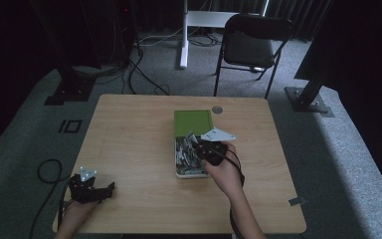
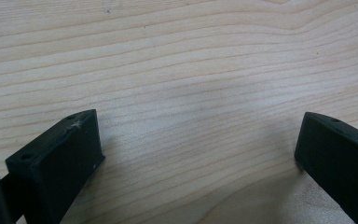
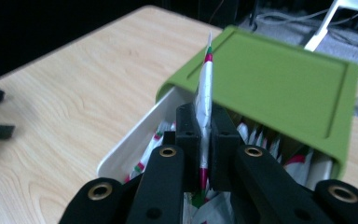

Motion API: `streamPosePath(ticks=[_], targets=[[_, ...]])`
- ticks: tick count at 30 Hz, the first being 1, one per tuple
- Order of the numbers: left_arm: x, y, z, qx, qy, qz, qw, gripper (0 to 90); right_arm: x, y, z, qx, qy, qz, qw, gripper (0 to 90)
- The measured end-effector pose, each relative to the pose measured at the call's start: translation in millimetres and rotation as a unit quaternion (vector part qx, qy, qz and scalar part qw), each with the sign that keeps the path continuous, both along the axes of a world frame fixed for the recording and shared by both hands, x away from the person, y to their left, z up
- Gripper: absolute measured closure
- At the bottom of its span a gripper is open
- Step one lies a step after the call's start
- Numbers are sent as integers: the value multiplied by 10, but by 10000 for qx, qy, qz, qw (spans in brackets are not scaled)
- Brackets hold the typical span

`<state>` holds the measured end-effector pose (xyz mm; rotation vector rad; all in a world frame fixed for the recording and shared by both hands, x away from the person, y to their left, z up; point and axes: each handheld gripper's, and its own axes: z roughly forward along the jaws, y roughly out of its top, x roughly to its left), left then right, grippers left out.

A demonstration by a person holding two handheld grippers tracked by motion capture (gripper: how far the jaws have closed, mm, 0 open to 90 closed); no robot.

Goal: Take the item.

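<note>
A thin white packet (image 3: 207, 84) with red and green stripes is being pinched flat between the two black jaws of the right gripper (image 3: 206, 140). The jaws are pressed tight on it. The packet's long side is standing up and away from the gripper, with its tip seen in front of the green lid (image 3: 279, 88). It is being held just above the white box (image 3: 130, 140), where more packets (image 3: 261, 140) like it are packed side by side. The lid is pushed partly back, so the near half of the box is uncovered.

The left gripper (image 1: 90, 188) is being kept well apart, near the front left corner of the table (image 1: 134, 144). Its jaws are spread wide with nothing between them. So the right hand (image 1: 224, 172) is much nearer the box.

The wooden table is being lit softly. Grey carpet, a black folding chair (image 1: 251, 45) and cables are seen behind it.
</note>
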<state>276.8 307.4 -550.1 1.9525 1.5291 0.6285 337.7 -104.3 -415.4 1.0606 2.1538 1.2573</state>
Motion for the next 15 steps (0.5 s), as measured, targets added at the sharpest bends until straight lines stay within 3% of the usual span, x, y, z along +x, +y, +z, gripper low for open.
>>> streamPosePath(ticks=[11,15], targets=[[0,-1,0,-2,-1,4,10000,13,0,-292,149,362,-166,-312,9987,865],[0,0,1,0,6,1,10000,13,10,-438,181,481,-304,-590,9966,865]])
